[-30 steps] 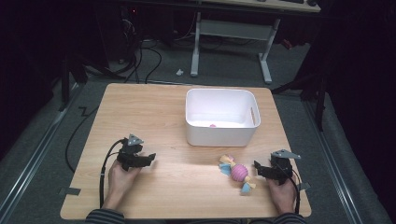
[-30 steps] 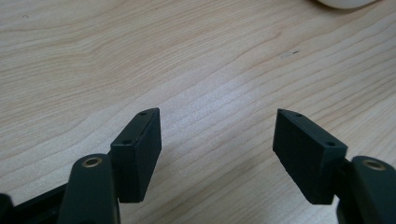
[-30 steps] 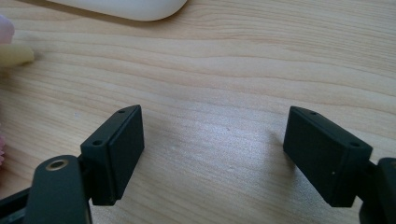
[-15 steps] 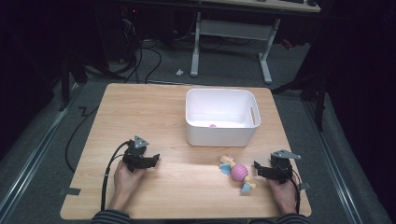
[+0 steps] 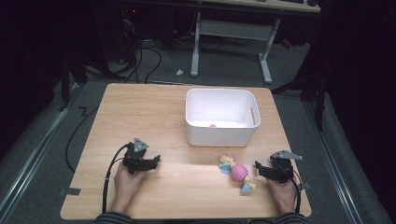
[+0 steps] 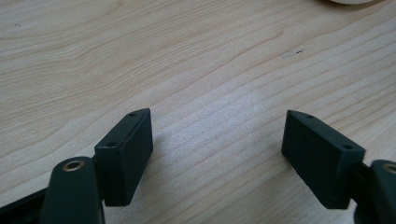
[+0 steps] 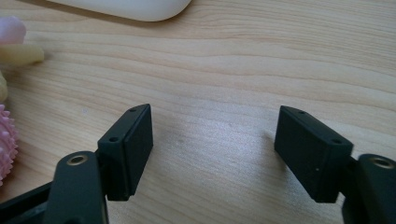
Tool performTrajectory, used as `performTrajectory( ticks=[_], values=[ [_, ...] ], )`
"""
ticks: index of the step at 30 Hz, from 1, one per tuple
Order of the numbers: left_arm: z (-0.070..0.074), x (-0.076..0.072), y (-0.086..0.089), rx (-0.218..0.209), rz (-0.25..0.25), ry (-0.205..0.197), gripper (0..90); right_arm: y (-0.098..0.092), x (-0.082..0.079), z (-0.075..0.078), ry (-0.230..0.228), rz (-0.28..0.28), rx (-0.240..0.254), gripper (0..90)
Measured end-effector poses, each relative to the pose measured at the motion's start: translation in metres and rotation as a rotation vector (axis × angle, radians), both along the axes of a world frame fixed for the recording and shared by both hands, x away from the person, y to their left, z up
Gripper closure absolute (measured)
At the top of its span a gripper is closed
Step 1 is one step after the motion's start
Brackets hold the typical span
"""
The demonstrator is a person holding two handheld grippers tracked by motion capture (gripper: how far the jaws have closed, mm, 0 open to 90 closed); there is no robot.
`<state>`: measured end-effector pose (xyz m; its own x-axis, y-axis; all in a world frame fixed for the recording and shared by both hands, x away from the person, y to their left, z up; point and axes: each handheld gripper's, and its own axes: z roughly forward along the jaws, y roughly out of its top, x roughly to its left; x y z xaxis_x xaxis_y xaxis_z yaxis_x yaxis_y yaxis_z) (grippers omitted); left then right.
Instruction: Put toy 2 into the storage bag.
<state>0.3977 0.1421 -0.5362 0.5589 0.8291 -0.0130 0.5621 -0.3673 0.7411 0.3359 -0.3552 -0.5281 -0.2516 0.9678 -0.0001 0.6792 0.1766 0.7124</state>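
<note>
High view showed the pink spiky ball toy (image 5: 239,172), with pale yellow and blue ends, lying on the wooden table (image 5: 140,112) just in front of the white plastic bin (image 5: 220,116), slightly to the right of the bin's middle. The right gripper (image 5: 259,167) rested on the table just to the right of the toy, close beside it but not touching, its tips pointing toward the toy. In the right gripper view the jaws stood apart over bare wood with nothing between them; they had just been closing, yet a clear gap remained. That view caught the toy (image 7: 7,140) at the left edge, its pink spikes and a yellow end beside the left jaw, and the rounded corner of the bin (image 7: 135,9) at the top. The left gripper (image 5: 154,161) lay well to the left of the toy, in front of the bin's left corner, held by the person's left hand (image 5: 127,179), a striped sleeve showing at the table's near edge. In the left gripper view its jaws were open and had just been opening, with only wood grain between them. A small pink thing (image 5: 213,125) lay inside the bin, on its floor near the front wall.
</note>
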Motion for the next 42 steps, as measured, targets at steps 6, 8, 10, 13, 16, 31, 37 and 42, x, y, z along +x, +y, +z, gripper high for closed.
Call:
performTrajectory(
  ticks=[6,8,10,13,16,31,37,42],
  values=[
    [0.000,0.000,-0.001,0.002,-0.006,0.002,22.8,-0.001,-0.004,0.004,0.005,0.016,0.027,32.9],
    [0.000,0.000,-0.001,0.002,-0.008,0.003,22.3,-0.001,-0.006,0.006,0.002,0.021,0.043,33.2],
    [0.000,0.000,-0.001,0.002,-0.011,0.005,21.4,-0.002,-0.008,0.009,0.003,0.030,0.056,33.9],
    [0.000,0.000,-0.001,0.002,-0.011,0.007,21.2,-0.002,-0.014,0.014,-0.001,0.042,0.053,34.6],
    [0.000,0.000,-0.001,0.003,-0.009,0.008,20.5,0.000,-0.018,0.018,0.011,0.054,0.044,35.6],
    [0.000,0.000,-0.002,0.006,-0.019,0.012,16.9,0.005,-0.030,0.040,-0.012,0.088,-0.013,36.7],
    [0.000,0.000,-0.002,0.005,-0.021,0.012,16.6,0.013,-0.033,0.048,-0.007,0.125,-0.038,36.7],
    [0.000,0.000,-0.002,0.006,-0.021,0.012,16.6,0.024,-0.036,0.057,-0.005,0.163,-0.089,36.7]
  ],
)
